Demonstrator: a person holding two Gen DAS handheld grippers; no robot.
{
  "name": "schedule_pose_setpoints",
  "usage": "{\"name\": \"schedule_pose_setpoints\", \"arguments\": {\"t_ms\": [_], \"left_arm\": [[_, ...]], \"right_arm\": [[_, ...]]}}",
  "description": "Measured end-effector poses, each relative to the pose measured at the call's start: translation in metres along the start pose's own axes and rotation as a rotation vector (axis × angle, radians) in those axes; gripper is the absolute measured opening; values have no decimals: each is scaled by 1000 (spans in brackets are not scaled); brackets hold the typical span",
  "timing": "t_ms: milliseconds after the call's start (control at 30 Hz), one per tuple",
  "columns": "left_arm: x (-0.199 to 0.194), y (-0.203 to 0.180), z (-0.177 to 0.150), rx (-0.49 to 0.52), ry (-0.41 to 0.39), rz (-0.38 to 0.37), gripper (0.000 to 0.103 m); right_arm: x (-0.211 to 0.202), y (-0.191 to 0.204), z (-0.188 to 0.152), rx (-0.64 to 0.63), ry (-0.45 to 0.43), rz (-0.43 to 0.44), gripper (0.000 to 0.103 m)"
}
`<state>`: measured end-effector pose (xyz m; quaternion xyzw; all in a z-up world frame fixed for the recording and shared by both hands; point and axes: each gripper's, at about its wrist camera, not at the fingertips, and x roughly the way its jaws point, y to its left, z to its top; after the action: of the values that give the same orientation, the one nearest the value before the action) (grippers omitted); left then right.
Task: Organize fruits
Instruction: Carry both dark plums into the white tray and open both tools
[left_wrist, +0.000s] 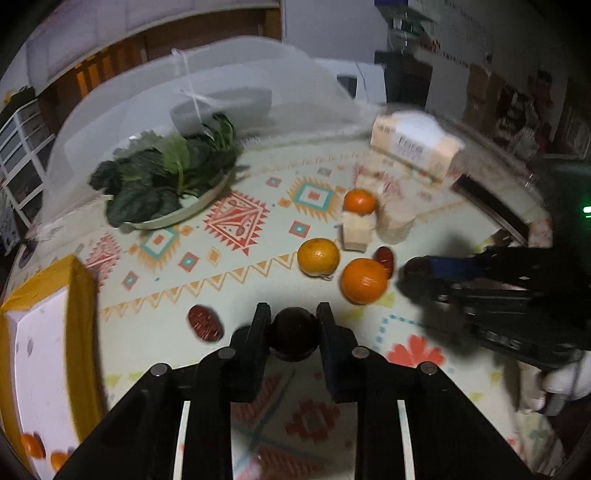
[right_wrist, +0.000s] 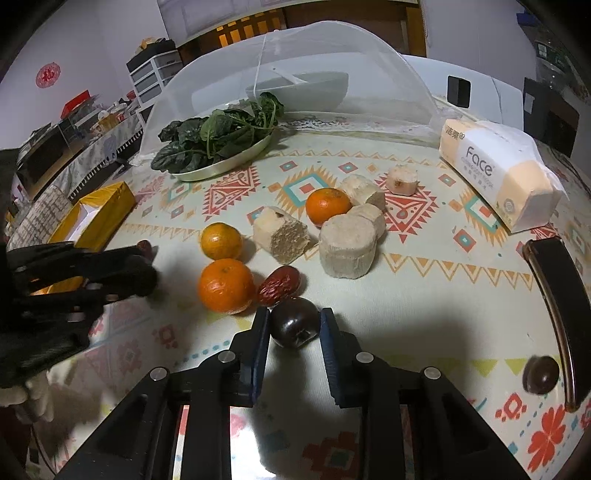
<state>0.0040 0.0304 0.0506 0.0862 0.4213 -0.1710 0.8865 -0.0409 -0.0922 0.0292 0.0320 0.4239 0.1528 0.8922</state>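
Left wrist view: the left claw (left_wrist: 293, 325) is clenched on a dark plum (left_wrist: 294, 338), the yellow box (left_wrist: 44, 332) off to its left. Right wrist view: the right claw (right_wrist: 294, 328) grasps another dark plum (right_wrist: 294, 323) on the bench (right_wrist: 424, 314), oranges just ahead-left

Wall: we saw it pale, a red paper-cut (right_wrist: 48, 75) upper left.
Furniture: white drawer unit (right_wrist: 149, 79); wooden railing (right_wrist: 243, 31) top centre.
Light: dim.

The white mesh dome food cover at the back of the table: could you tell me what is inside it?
Under the white mesh dome food cover sits a grey bowl holding a white utensil; its contents are hidden.
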Motion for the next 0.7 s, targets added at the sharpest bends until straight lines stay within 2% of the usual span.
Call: {"name": "schedule_pose_setpoints", "arguments": {"t_ms": [167, 367, 533, 700], "left_arm": [[-54, 11, -19, -64, -74, -19, 25], [-109, 58, -57, -237, -135, -19, 25], [-147, 113, -101, -393, -170, 39, 25], [-163, 167, -142, -509, -168, 147, 25]], "right_arm": [[-31, 18, -6, -2, -46, 28, 29], [-63, 66, -1, -44, -82, 112, 29], [-64, 132, 11, -97, -70, 222, 29], [-39, 205, 18, -163, -25, 306, 29]]}}
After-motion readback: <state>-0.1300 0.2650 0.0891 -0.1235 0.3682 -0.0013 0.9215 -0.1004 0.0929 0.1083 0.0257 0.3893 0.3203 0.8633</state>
